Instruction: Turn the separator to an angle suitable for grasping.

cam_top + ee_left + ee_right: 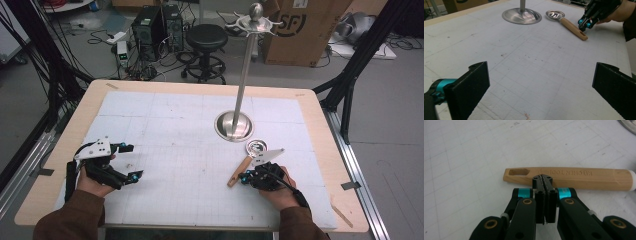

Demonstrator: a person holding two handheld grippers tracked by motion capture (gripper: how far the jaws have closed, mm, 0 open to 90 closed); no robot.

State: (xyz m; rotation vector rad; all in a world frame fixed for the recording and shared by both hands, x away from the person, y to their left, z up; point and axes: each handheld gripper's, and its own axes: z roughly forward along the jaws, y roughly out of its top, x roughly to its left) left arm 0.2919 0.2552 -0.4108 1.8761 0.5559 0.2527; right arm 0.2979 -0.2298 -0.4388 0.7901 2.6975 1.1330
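spoon: steel bowl, wooden handle (240, 171), lies flat on the white gridded mat (180, 150), right-front part of the table, bowl (255, 148) just beside the stand base, handle running back toward the person
handle detail: slot hole near the free end (518, 172), engraved lettering along the side, white collar at the bowl end
right gripper (545, 181): jaws clenched together, nothing between them; tips sit right at the near edge of the handle, past its middle toward the slotted end; whether they touch the wood, cannot tell; same gripper seen from across the mat (585, 23) at the handle's end
right hand (277, 187): grips the gripper body, brown sleeve, grey plate on top
stand: tall steel pole on a round base (233, 125), hook ring and ball at the top, mid-table behind the spoon
left gripper (127, 161): released, jaws wide apart, empty, over bare mat at the left, well apart from the spoon
table: light wood rim (320, 130) around the mat
background: black stool (206, 37), cardboard box (300, 30), cables on the floor
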